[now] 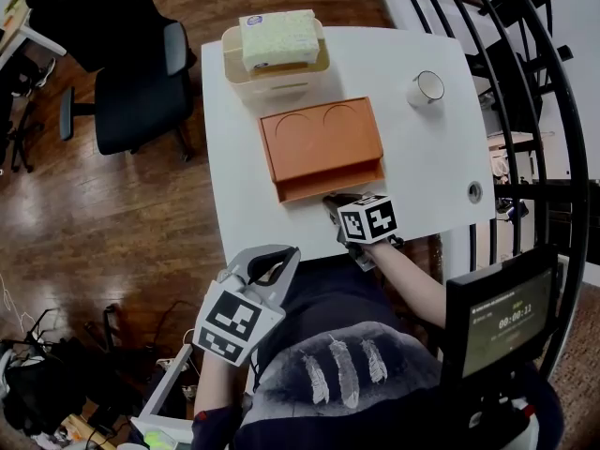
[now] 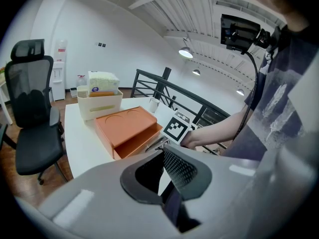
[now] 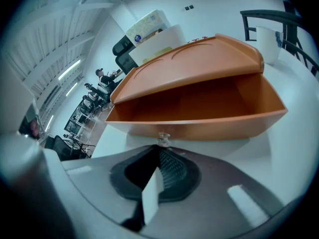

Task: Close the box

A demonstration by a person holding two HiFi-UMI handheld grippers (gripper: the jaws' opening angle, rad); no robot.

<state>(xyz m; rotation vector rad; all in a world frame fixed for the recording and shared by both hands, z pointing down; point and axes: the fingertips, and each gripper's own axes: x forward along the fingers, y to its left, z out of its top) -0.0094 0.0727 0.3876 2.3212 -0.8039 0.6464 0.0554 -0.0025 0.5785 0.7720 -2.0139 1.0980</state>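
An orange box (image 1: 317, 137) lies in the middle of the white table (image 1: 422, 157), and its drawer (image 1: 333, 182) stands pulled out toward me. My right gripper (image 1: 334, 202) is shut, its tips against the drawer's front. In the right gripper view, the small clear knob (image 3: 163, 137) on the drawer front (image 3: 209, 126) shows just beyond the right gripper (image 3: 162, 147), and the drawer looks empty inside. My left gripper (image 1: 292, 252) is shut on nothing, held off the table's near-left edge above my lap. The left gripper view shows the box (image 2: 122, 124) beyond the left gripper (image 2: 163, 152).
A cream bin (image 1: 272, 81) holding a pale wrapped pack stands behind the box. A white cup (image 1: 427, 88) sits at the far right, and a round cable hole (image 1: 474, 191) marks the table's right edge. A black office chair (image 1: 141, 82) is on the left, a black railing (image 1: 544, 111) on the right.
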